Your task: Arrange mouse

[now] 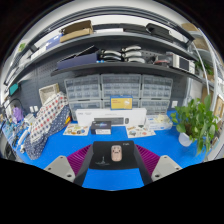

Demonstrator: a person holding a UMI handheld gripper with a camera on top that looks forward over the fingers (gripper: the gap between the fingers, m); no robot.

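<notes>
The gripper [117,166] hovers with fingers spread — nothing pinched. The mouse [117,152] lies just ahead on a dark mat [100,157], centred between them — probably lined up for grasping.

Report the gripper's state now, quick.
Gripper: open, holding nothing; the mouse lies on the black mat just ahead, between the fingers.

A blue tabletop [75,150] is seen, with a white box [102,121] set at its far edge. A leafy potted plant [194,120] is placed at the right edge. Shelves [110,42] laden with boxes are mounted above.
</notes>
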